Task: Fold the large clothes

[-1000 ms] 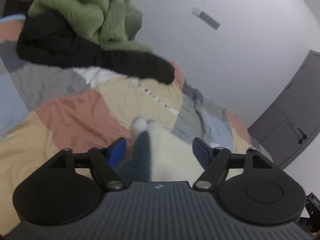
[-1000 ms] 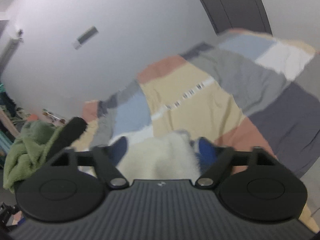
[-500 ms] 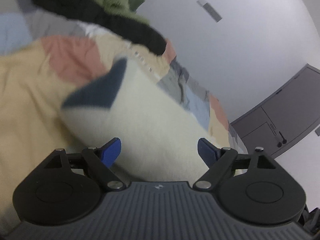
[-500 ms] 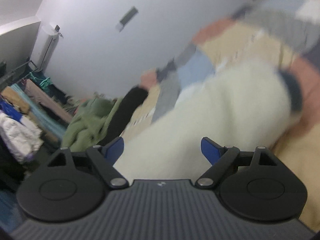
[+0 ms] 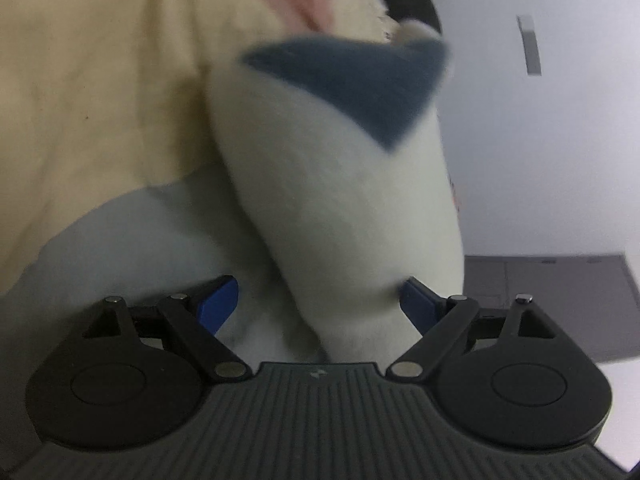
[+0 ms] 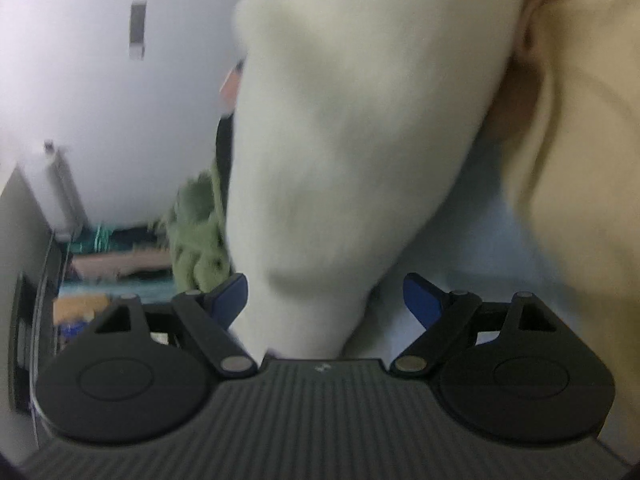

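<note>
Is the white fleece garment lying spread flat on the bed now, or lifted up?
Lifted. The white fleece garment hangs bunched from between the left gripper fingers, and from the right gripper, above the bed cover.

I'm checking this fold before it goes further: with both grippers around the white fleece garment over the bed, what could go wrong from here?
1. The white fleece garment fills the wide gap of the left gripper and right gripper; whether either is clamping it is unclear, so it may slip.
2. Both views are blurred, so a hurried fold may land crooked on the bedspread.
3. The green fleece lies close and could get dragged.
</note>
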The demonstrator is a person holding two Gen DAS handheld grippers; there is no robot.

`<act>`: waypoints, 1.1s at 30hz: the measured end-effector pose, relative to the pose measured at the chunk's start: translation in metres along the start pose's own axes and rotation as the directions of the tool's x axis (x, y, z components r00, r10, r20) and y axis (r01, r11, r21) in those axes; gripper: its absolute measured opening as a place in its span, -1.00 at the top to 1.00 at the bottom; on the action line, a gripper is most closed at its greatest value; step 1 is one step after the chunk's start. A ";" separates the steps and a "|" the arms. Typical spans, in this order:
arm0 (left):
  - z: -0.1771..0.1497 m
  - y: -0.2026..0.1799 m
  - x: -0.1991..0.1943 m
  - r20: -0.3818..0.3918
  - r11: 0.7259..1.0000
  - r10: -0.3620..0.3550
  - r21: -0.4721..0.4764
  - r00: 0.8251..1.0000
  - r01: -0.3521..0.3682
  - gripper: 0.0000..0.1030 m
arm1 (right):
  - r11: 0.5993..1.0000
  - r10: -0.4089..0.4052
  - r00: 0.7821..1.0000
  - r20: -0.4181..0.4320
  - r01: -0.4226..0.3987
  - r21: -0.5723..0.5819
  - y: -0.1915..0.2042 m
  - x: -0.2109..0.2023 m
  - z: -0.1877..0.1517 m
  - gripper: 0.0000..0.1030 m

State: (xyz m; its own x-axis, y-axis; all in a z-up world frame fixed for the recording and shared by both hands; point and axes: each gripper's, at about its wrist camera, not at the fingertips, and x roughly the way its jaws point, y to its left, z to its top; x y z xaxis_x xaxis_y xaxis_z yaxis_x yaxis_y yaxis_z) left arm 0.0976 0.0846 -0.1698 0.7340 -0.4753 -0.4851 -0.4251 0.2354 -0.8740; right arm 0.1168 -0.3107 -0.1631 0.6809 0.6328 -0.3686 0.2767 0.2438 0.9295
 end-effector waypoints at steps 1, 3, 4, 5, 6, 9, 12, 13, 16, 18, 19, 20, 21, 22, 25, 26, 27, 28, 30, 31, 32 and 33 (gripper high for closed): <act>0.001 0.000 0.002 -0.002 1.000 -0.010 -0.006 1.000 0.010 -0.75 | 1.000 -0.016 0.999 0.030 0.016 0.006 -0.002 -0.003 0.004 -0.69; 0.002 -0.002 0.004 0.022 1.000 -0.031 0.000 0.999 0.032 -0.75 | 1.000 -0.012 0.997 0.073 0.010 0.030 -0.005 -0.009 0.011 -0.69; 0.003 -0.003 0.003 0.041 0.999 -0.040 0.000 0.998 0.040 -0.75 | 0.999 0.000 0.996 0.089 -0.003 0.034 -0.006 -0.012 0.014 -0.70; 0.008 -0.005 0.001 0.075 0.999 -0.033 0.003 0.997 0.032 -0.75 | 0.999 0.002 0.994 0.110 -0.006 0.032 -0.005 -0.015 0.017 -0.70; 0.011 -0.007 -0.004 0.122 1.000 -0.021 0.021 0.992 0.019 -0.75 | 0.999 0.003 0.992 0.126 -0.007 0.033 -0.005 -0.018 0.018 -0.70; 0.019 -0.010 -0.006 0.185 0.999 -0.022 0.040 0.982 0.015 -0.73 | 0.999 0.006 0.985 0.171 -0.014 0.045 -0.007 -0.021 0.020 -0.70; 0.026 -0.006 0.006 0.140 0.999 -0.044 0.008 0.989 0.044 -0.72 | 0.999 -0.018 0.980 0.200 0.010 0.042 -0.008 -0.016 0.024 -0.70; 0.027 -0.008 0.009 0.133 0.999 -0.031 0.023 0.991 0.028 -0.70 | 0.999 -0.022 0.979 0.201 0.014 0.040 -0.009 -0.015 0.027 -0.70; 0.029 -0.013 0.008 0.147 0.998 -0.003 0.065 0.989 -0.006 -0.54 | 0.999 -0.040 0.979 0.199 0.040 0.005 -0.006 -0.009 0.032 -0.68; 0.028 -0.019 0.002 0.166 0.995 0.005 0.100 0.986 -0.022 -0.24 | 0.998 -0.050 0.977 0.206 0.056 -0.024 -0.002 -0.011 0.030 -0.42; 0.027 -0.022 -0.001 0.173 0.994 0.004 0.111 0.985 -0.023 -0.17 | 0.997 -0.055 0.976 0.210 0.065 -0.045 -0.001 -0.014 0.030 -0.32; 0.026 -0.023 -0.002 0.175 0.993 -0.002 0.119 0.985 -0.019 -0.06 | 0.995 -0.059 0.975 0.213 0.075 -0.067 0.001 -0.018 0.029 -0.13; 0.025 -0.024 -0.005 0.178 0.991 -0.007 0.129 0.984 -0.016 0.06 | 0.992 -0.066 0.974 0.217 0.088 -0.094 0.004 -0.021 0.027 0.05; 0.024 -0.025 -0.009 0.183 0.990 -0.017 0.143 0.983 -0.010 0.10 | 0.987 -0.076 0.972 0.223 0.105 -0.124 0.006 -0.024 0.025 0.11; 0.019 -0.035 -0.020 0.196 0.979 -0.039 0.205 0.980 -0.002 0.14 | 0.961 -0.096 0.960 0.261 0.158 -0.227 0.017 -0.034 0.013 0.23; 0.016 -0.038 -0.024 0.193 0.977 -0.050 0.214 0.980 0.008 0.14 | 0.954 -0.091 0.956 0.278 0.164 -0.252 0.021 -0.040 0.007 0.25; 0.013 -0.040 -0.029 0.185 0.975 -0.067 0.220 0.981 0.025 0.14 | 0.947 -0.085 0.952 0.292 0.169 -0.272 0.024 -0.046 0.004 0.25; 0.009 -0.042 -0.033 0.177 0.974 -0.080 0.225 0.981 0.038 0.14 | 0.943 -0.078 0.949 0.304 0.169 -0.286 0.027 -0.052 0.002 0.25; 0.002 -0.046 -0.040 0.164 0.970 -0.095 0.239 0.982 0.054 0.14 | 0.935 -0.063 0.945 0.319 0.168 -0.313 0.030 -0.071 -0.005 0.26; -0.003 -0.048 -0.046 0.156 0.967 -0.101 0.248 0.983 0.060 0.14 | 0.931 -0.059 0.945 0.322 0.169 -0.323 0.029 -0.079 -0.006 0.26; -0.006 -0.050 -0.050 0.150 0.964 -0.108 0.258 0.983 0.066 0.14 | 0.929 -0.054 0.944 0.325 0.167 -0.331 0.026 -0.091 -0.011 0.26; -0.010 -0.054 -0.054 0.144 0.961 -0.117 0.267 0.983 0.075 0.14 | 0.927 -0.048 0.943 0.329 0.164 -0.336 0.028 -0.099 -0.013 0.26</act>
State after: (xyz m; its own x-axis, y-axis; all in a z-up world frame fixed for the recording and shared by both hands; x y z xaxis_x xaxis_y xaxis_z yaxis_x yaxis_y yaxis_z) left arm 0.0754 0.0892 -0.0963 0.8471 -0.3727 -0.3789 -0.2122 0.4165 -0.8840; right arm 0.0484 -0.3575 -0.1003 0.8522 0.3432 -0.3950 0.1407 0.5769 0.8046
